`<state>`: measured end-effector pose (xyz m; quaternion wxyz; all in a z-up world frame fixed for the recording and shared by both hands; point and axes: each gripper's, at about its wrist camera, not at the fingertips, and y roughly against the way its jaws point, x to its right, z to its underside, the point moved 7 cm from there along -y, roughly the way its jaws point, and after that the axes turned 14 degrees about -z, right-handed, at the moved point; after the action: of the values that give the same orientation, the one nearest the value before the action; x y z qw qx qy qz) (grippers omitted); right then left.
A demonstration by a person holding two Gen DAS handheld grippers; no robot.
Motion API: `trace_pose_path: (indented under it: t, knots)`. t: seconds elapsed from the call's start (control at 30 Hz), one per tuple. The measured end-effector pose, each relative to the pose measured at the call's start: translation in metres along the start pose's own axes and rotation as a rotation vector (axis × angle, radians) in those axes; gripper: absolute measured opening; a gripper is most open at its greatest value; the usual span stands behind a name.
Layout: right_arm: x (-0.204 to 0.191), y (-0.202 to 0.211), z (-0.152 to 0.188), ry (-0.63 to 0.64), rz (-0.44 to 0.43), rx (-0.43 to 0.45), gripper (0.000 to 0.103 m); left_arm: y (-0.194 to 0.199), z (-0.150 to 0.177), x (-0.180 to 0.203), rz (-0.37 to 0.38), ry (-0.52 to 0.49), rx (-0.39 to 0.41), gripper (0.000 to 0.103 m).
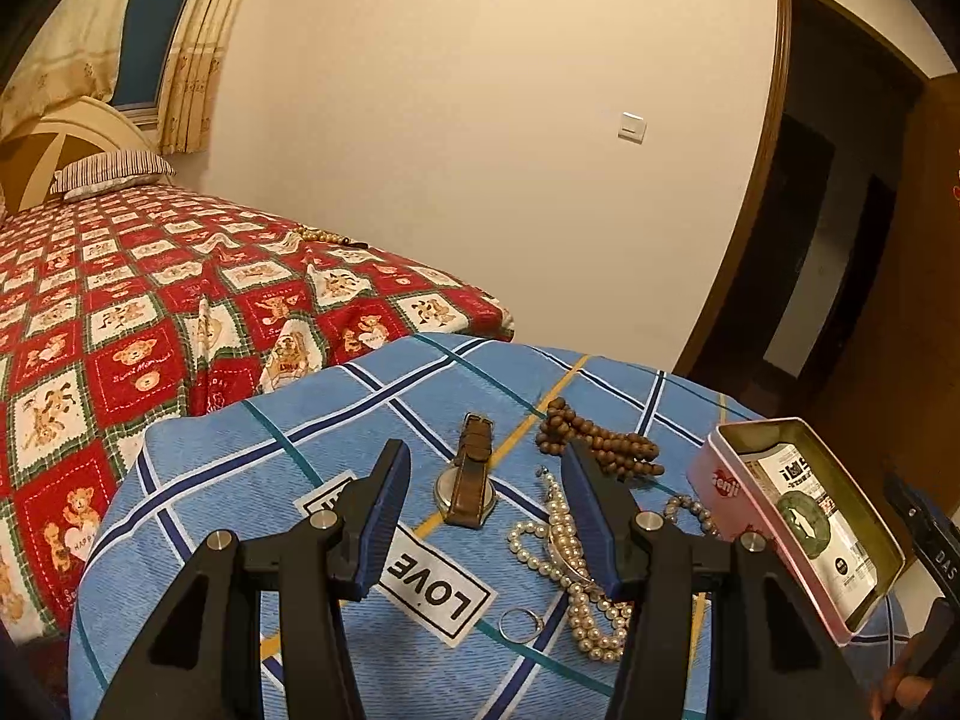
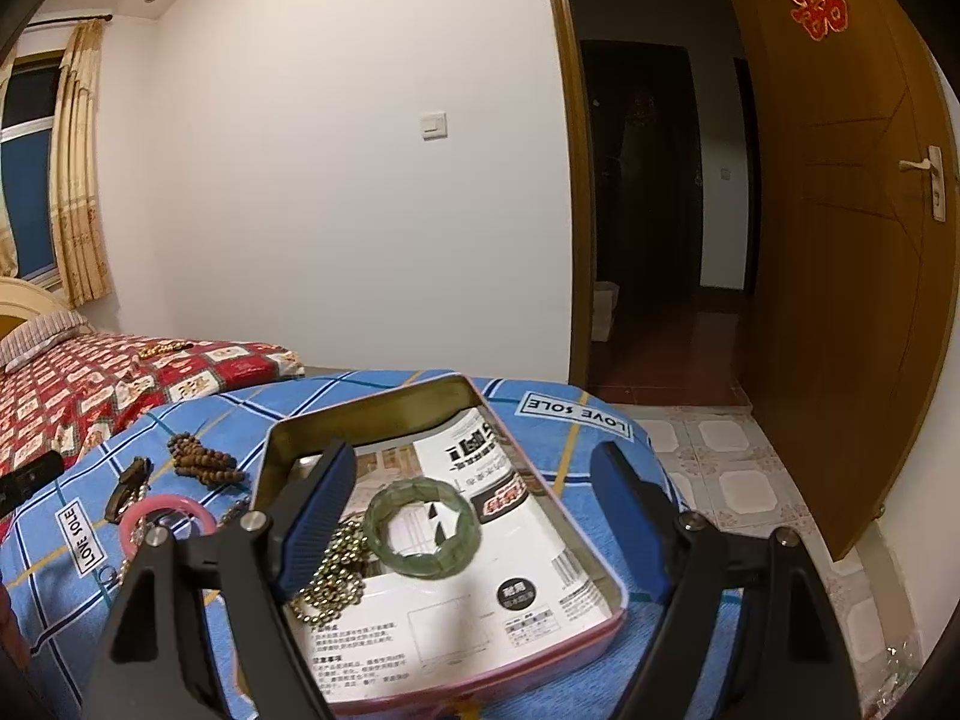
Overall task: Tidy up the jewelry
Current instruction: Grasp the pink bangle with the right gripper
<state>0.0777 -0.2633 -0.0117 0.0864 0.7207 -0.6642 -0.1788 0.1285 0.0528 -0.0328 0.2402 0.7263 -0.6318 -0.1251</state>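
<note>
A pink tin box (image 2: pixel 312 420) (image 1: pixel 711 474) stands open on the blue plaid cloth (image 1: pixel 240 480), lined with printed paper. In it lie a green jade bangle (image 2: pixel 423 531) and a gold bead chain (image 2: pixel 336 570). My right gripper (image 2: pixel 480 510) is open and empty, hovering over the tin. My left gripper (image 1: pixel 486 522) is open and empty above a brown-strap watch (image 1: pixel 471 477). By it lie a white pearl necklace (image 1: pixel 570 570), brown wooden beads (image 1: pixel 600 444), a silver ring (image 1: pixel 519 624) and a grey bead bracelet (image 1: pixel 690 507). A pink bangle (image 2: pixel 165 519) lies left of the tin.
A bed with a red bear-print cover (image 1: pixel 150 312) stands left of the stool, with a beaded string (image 1: pixel 324 235) on it. An open wooden door (image 2: pixel 840 240) and dark doorway are at right. The tiled floor (image 2: pixel 738 480) drops off beyond the cloth's right edge.
</note>
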Motion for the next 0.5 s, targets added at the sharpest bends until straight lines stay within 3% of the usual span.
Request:
trace_pose_path:
  t: [0.23, 0.5]
  knots:
    - [-0.02, 0.008, 0.008, -0.009, -0.043, -0.008, 0.083, 0.001, 0.001, -0.001, -0.015, -0.02, 0.007, 0.053]
    - [-0.076, 0.011, 0.018, 0.06, -0.154, -0.023, 0.075, -0.005, -0.003, -0.018, -0.043, 0.017, -0.011, 0.053]
